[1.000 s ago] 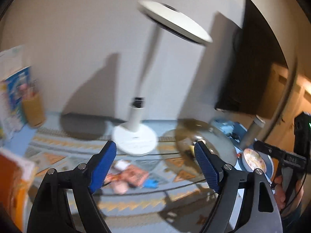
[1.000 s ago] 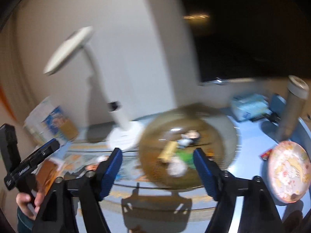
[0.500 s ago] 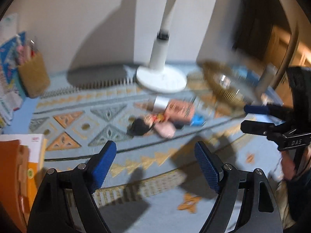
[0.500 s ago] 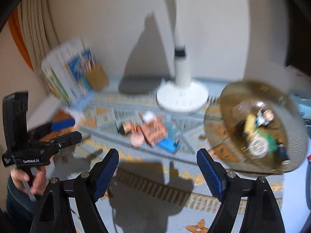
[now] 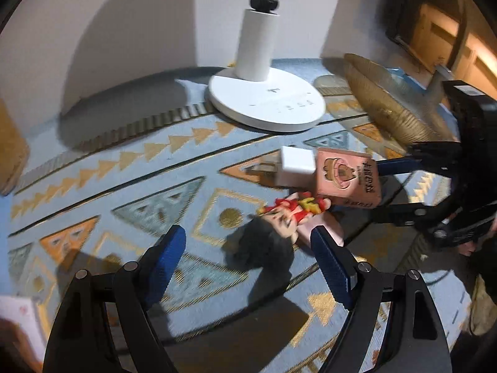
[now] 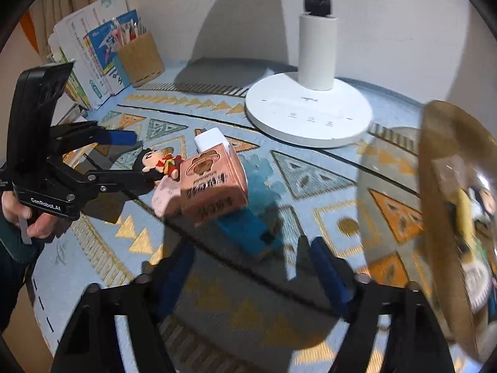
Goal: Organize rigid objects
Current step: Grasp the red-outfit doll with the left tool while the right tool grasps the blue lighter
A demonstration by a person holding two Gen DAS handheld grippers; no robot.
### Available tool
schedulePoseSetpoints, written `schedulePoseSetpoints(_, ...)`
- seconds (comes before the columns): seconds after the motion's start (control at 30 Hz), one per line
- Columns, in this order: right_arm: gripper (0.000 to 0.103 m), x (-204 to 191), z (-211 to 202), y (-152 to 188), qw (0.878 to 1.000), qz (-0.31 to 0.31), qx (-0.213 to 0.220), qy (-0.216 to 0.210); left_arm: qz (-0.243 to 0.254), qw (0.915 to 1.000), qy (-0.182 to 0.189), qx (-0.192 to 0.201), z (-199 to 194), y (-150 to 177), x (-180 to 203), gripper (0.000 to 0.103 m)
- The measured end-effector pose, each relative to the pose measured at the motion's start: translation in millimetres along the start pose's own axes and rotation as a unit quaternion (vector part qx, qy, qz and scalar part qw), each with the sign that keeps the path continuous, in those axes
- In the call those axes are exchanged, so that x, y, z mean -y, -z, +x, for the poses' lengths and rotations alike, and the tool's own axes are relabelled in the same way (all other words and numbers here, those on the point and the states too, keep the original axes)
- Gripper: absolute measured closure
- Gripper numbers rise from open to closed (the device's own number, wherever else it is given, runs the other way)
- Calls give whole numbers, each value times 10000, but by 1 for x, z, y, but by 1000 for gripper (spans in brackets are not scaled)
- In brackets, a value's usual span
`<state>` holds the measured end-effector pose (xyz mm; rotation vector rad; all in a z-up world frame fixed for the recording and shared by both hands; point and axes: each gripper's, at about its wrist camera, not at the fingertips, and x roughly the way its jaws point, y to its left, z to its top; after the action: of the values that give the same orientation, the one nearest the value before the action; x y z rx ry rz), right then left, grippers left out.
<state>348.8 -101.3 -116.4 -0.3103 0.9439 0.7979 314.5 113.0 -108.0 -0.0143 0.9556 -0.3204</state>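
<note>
A small pile lies on the patterned mat (image 5: pixel 161 186): a pink carton (image 5: pixel 348 180) (image 6: pixel 214 186), a white charger block (image 5: pixel 295 164) (image 6: pixel 211 138), a doll (image 5: pixel 289 214) (image 6: pixel 158 164) with black hair, and a blue toy (image 6: pixel 248 230) under the carton's near end. My left gripper (image 5: pixel 248 261) (image 6: pixel 136 160) is open, its fingertips on either side of the doll's head without touching it. My right gripper (image 6: pixel 251 267) (image 5: pixel 388 189) comes in from the opposite side. Its jaws are closing, with the blue toy just ahead of the tips and nothing pressed.
A white lamp base (image 6: pixel 307 115) stands behind the pile. A gold mesh basket (image 6: pixel 450 202) holding small toys sits to the right. A cork pencil cup (image 6: pixel 139 59) and leaning booklets (image 6: pixel 90 49) stand at the back left. A hand (image 6: pixel 37 230) holds the left gripper.
Both grippers have come down and tilted from facing the lamp and wall to facing the pile on the mat. The right jaws have narrowed. The left jaws keep their width.
</note>
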Motion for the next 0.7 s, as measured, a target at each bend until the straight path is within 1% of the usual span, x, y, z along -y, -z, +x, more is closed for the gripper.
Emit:
schedulePoseSetpoints(0.07,40,-5,6,-3,9999,-160,35,-12,85,9999,140,-33,4,-1,3,22)
schedulePoseSetpoints(0.13,44,-13,8,-3,9992,-388,67,120,230,9996,183,-42,6,-2,10,24)
schedulePoseSetpoints(0.17,50,-17,9,-4,9986,-473,77,212,283,9994,180,-47,6,-1,14,37)
schedulePoseSetpoints(0.2,57,-21,10,-4,9980,-554,75,287,327,9991,253,-59,6,-1,17,53)
schedulePoseSetpoints(0.23,62,-23,8,-3,9976,-611,85,302,315,9991,275,-23,4,-1,19,60)
schedulePoseSetpoints(0.27,72,-25,6,-2,9978,-610,71,237,308,9994,144,-9,1,-1,22,72)
schedulePoseSetpoints(0.33,74,-25,3,2,9984,-516,39,226,258,9997,38,-6,-4,4,25,72)
schedulePoseSetpoints(0.43,78,-27,-8,17,9996,-225,-11,145,29,9998,-170,26,-16,21,32,72)
schedulePoseSetpoints(0.53,78,-29,-29,41,9999,118,14,32,-285,9991,-267,140,-39,45,44,72)
schedulePoseSetpoints(0.63,78,-34,-54,74,9993,338,-37,176,-639,9968,-461,98,-58,71,57,72)
schedulePoseSetpoints(0.7,78,-36,-66,92,9987,448,-48,219,-799,9943,-696,75,-68,87,69,72)
